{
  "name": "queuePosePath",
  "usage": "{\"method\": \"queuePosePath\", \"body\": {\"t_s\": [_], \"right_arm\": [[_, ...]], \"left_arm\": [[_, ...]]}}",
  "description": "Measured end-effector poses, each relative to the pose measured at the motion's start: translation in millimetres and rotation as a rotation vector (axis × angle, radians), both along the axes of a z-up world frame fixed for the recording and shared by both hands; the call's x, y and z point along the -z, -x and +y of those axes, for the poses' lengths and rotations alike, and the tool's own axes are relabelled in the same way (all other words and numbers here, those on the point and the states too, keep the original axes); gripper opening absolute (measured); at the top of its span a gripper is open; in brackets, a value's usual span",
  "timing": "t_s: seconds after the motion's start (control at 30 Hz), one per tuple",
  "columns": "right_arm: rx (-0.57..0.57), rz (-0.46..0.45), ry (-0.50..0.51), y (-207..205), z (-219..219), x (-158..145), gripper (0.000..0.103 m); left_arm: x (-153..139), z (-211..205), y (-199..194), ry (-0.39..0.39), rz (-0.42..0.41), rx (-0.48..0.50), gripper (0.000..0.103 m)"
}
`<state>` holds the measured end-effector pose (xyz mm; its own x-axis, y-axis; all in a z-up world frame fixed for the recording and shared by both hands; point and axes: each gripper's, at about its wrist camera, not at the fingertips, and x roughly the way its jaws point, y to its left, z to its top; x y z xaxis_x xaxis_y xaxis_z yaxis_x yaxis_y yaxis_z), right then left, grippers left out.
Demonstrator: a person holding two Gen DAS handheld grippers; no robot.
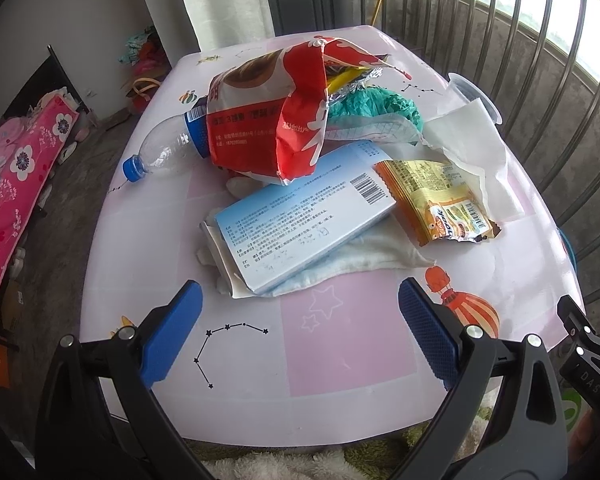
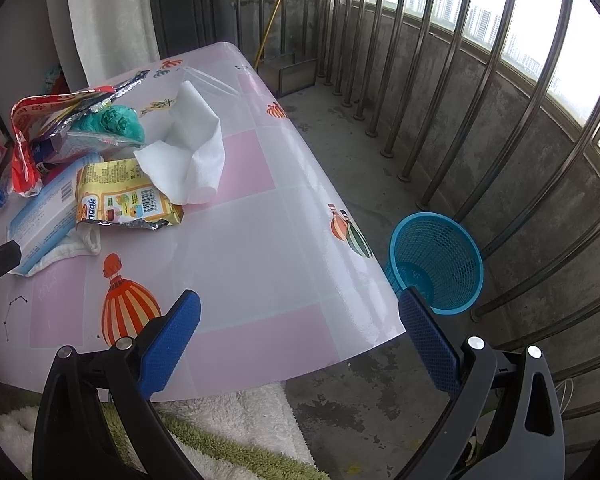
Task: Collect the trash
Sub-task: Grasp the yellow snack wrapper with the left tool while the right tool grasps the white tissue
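Balcony railing bars curve across the upper right of my left wrist view, and below them a pink patterned table (image 1: 340, 344) fills the middle. My left gripper (image 1: 300, 334) sits at the bottom edge, jaws spread wide with nothing between them. Ahead, in the centre, lies the trash pile: a red snack bag (image 1: 268, 112) crumpled over a clear plastic bottle (image 1: 164, 148), a flat blue box (image 1: 300, 220) resting on a white cloth (image 1: 364, 260), an orange wrapper (image 1: 436, 200) just right of it, and white tissue (image 1: 472, 152) behind. I judge all of it light; the box is stiff and nearest, best pinched across its near edge, while the foil wrappers look slippery and crushable.

From the right wrist view, the same pile sits at the left of the frame. My right gripper (image 2: 300, 334) is likewise wide and empty at the bottom. On the concrete floor at right stands a blue mesh basket (image 2: 436, 260), apparently empty.
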<state>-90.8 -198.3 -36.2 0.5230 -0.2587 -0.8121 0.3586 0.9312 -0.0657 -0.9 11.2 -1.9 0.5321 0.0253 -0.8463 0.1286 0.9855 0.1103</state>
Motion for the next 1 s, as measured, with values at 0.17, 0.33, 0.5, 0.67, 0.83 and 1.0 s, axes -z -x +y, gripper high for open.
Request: {"method": "queuePosePath", "body": {"t_s": [0.17, 0.33, 0.5, 0.67, 0.83, 1.0], "right_arm": [[-0.002, -0.003, -0.004, -1.0, -0.2, -0.5, 0.097], [-0.020, -0.048, -0.030, -4.3, 1.3, -6.1, 0.097], [-0.048, -0.112, -0.041, -18.5, 3.0, -16.2, 0.097], [-0.093, -0.176, -0.063, -41.9, -0.9, -26.7, 0.093], [-0.120, -0.202, -0.149, -71.1, -13.3, -24.8, 0.083], [-0.154, -0.196, -0.260, -97.1, -25.1, -12.5, 0.074]], "left_arm": [[0.3, 2.7, -0.2, 0.008, -0.001, -0.001, 0.094], [-5.6, 11.1, -5.0, 0.027, -0.050, 0.023, 0.094], [-16.5, 21.1, -5.9, 0.174, -0.191, 0.165, 0.094], [-24.7, 30.1, -3.6, 0.386, -0.294, 0.300, 0.094], [-21.4, 15.7, -11.3, 0.435, -0.265, 0.420, 0.094], [-8.9, -5.1, -14.9, 0.393, -0.229, 0.472, 0.094]]}}
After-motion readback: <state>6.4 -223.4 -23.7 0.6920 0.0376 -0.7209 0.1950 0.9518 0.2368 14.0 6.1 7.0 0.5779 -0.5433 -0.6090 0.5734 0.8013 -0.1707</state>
